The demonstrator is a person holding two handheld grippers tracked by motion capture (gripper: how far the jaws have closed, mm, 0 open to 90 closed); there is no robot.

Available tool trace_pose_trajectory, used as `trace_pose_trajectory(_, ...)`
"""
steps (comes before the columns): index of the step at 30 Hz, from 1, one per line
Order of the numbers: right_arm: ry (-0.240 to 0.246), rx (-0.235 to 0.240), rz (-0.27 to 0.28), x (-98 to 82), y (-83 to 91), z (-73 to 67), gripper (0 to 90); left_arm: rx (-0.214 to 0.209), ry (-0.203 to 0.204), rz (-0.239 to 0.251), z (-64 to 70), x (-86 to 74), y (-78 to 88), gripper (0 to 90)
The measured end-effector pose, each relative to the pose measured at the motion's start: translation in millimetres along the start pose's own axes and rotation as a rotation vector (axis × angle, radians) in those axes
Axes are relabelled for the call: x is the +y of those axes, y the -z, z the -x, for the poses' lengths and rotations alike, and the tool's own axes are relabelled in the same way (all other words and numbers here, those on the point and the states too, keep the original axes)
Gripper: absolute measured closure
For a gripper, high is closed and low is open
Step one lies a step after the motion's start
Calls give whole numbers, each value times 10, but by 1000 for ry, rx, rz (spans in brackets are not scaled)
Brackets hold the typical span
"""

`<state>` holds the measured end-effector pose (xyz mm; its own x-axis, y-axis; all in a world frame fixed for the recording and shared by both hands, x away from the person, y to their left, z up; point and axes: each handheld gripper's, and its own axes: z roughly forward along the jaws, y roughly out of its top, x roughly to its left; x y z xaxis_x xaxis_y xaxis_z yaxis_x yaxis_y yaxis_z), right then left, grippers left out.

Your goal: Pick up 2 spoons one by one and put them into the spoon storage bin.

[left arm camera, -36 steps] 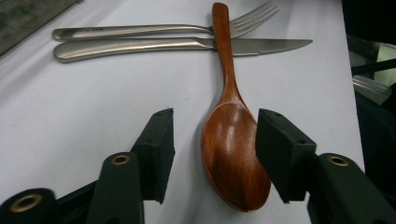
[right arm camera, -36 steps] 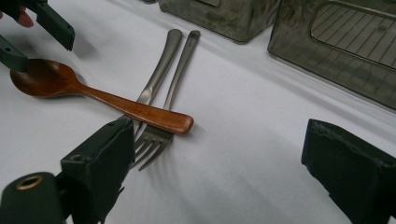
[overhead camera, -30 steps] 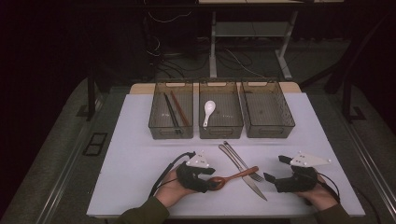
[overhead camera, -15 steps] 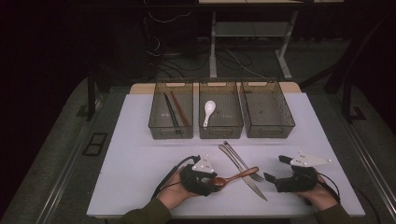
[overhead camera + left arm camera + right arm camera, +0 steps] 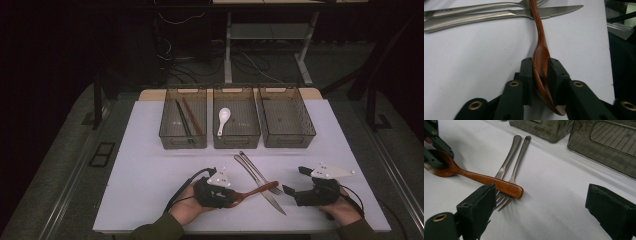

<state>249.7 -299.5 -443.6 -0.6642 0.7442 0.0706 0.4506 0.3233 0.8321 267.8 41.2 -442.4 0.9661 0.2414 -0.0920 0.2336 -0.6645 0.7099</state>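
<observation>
On the white tabletop [image 5: 150,165], ringed by a dark room with cables on the floor, the left gripper [image 5: 540,72] has just been closing and now pinches the bowl of the reddish-brown wooden spoon [image 5: 539,53], whose handle crosses a steel fork [image 5: 507,167] and knife [image 5: 486,17]. Nearby, the right gripper [image 5: 539,210] rests with jaws spread wide, holding nothing.
</observation>
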Motion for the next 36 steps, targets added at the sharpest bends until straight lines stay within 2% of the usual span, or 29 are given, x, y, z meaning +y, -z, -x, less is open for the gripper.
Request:
trace_pose_trajectory(5,2,0,1,1,3,2,94,8,-31,-7,25,27,11,784)
trace_pose_trajectory(7,3,1,4,3,6,5,94,11,-25,-4,40,34,16,795)
trace_pose_trajectory(9,1,1,8,2,5,4,94,15,-41,-14,37,45,30,805)
trace_pose_trajectory(10,1,1,8,2,6,5,94,18,-24,0,49,46,22,811)
trace_pose_trajectory(13,-1,4,9,4,8,2,94,26,-41,-23,35,57,42,815)
trace_pose_trajectory(18,-2,3,11,8,20,6,94,75,-52,-41,2,56,85,817)
trace_pose_trajectory(22,1,5,16,9,24,14,94,100,-26,-29,-40,41,156,817)
trace_pose_trajectory(25,-1,8,12,8,20,5,94,119,-22,-18,-86,35,230,817)
trace_pose_trajectory(29,0,13,11,8,4,-9,94,134,-5,6,-138,17,310,816)
trace_pose_trajectory(30,-3,19,9,8,-4,-19,94,135,-11,0,-157,13,333,817)
trace_pose_trajectory(31,1,23,9,7,-14,-29,94,139,4,15,-162,9,339,816)
trace_pose_trajectory(36,3,36,15,25,-41,-83,94,155,11,29,-219,5,412,817)
